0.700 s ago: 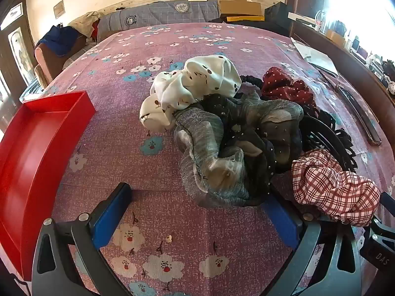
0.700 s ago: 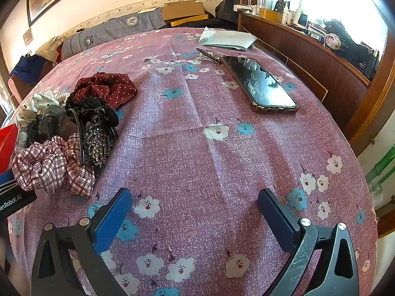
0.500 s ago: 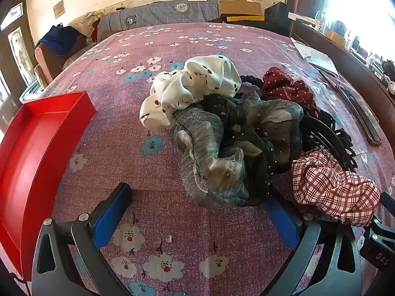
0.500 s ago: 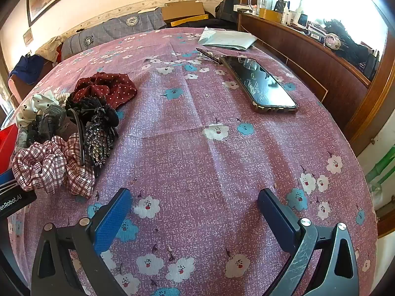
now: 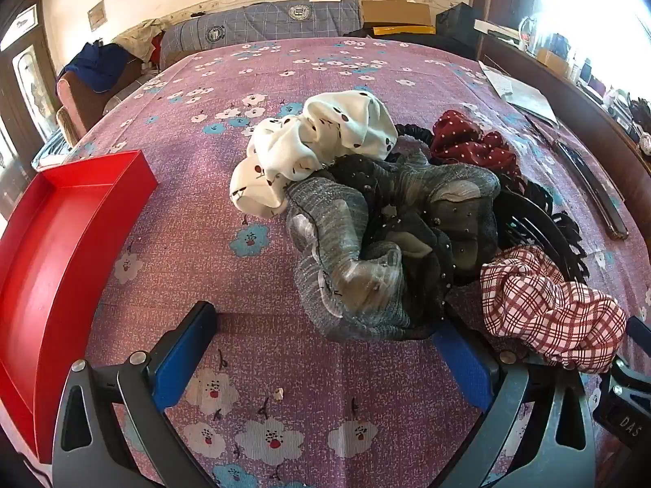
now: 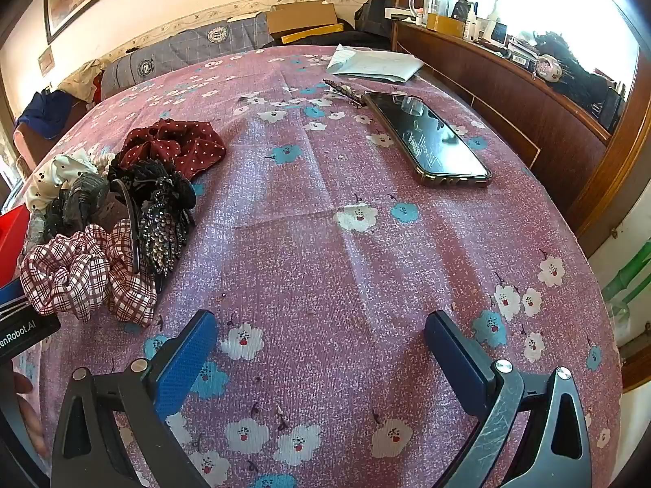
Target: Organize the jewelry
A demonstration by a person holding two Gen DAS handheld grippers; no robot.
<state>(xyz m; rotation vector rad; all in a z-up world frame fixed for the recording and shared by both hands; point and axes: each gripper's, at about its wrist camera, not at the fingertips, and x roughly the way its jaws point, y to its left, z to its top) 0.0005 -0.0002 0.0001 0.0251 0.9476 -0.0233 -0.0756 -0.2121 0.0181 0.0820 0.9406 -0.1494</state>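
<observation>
Left wrist view: the left tool point(image 5: 325, 349) is held spread wide, nothing gripped, over the flowered bedspread point(image 5: 285, 81). A crumpled grey sheer scrunchie point(image 5: 366, 252) is taken as landmark: white dotted scrunchie point(image 5: 321, 142) behind it, checked one point(image 5: 545, 301) to its right, glossy red tray point(image 5: 53, 244) well left, partly cut off. The right tool point(image 6: 321, 345) is likewise wide and empty; a beaded black clip point(image 6: 162, 227) is hard to make out.

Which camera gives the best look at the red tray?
The left wrist view. There the red tray lies at the left on the floral cloth, showing its inside, its far wall and its long side, though the frame edge crops it. The right wrist view shows only a red sliver of it at the left edge, behind the scrunchie pile.
</observation>
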